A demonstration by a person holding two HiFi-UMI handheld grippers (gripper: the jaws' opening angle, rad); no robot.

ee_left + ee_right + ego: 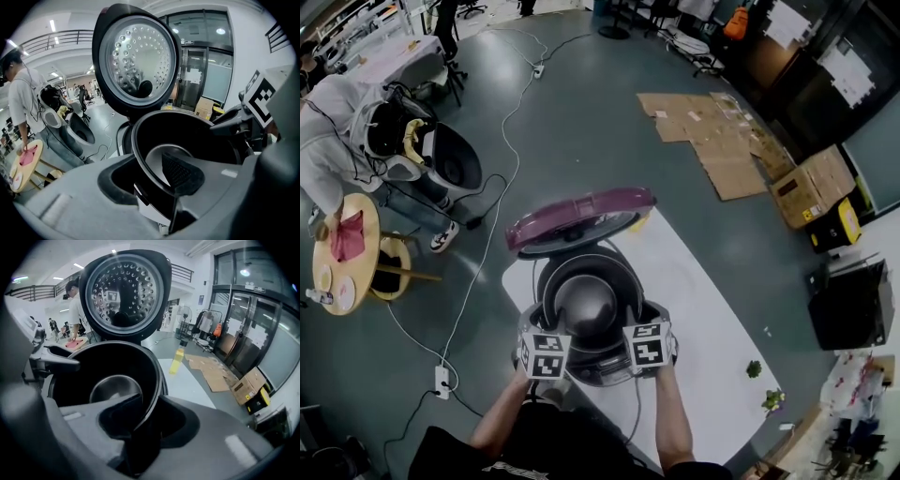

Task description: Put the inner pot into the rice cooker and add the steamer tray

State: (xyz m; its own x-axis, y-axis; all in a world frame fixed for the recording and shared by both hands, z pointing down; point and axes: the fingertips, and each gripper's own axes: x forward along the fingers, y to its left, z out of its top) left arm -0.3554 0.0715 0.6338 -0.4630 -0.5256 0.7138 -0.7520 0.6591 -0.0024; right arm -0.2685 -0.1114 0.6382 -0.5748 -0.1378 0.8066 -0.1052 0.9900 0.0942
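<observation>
— Where's the left claw (152,176)?
— Released, its jaws astride the inner pot's (187,133) rim with a gap on the outer side. The pot, dark-walled and shiny-bottomed, sits down in the rice cooker (598,371) on the white table (703,309).
— And the right claw (147,416)?
— Slack too, over the opposite rim. Only the claw views show the lid's (138,61) perforated underside. From overhead, the marker cubes (546,354) cover the cooker's front.

Rice cooker (598,367): dark body, upright at the near end of the white surface (712,319), maroon lid (581,217) hinged open on the far side. Inner pot (586,305): black wall, shiny metallic floor, upright inside the cooker's well, apparently seated, though the rim's fit is unclear.
</observation>
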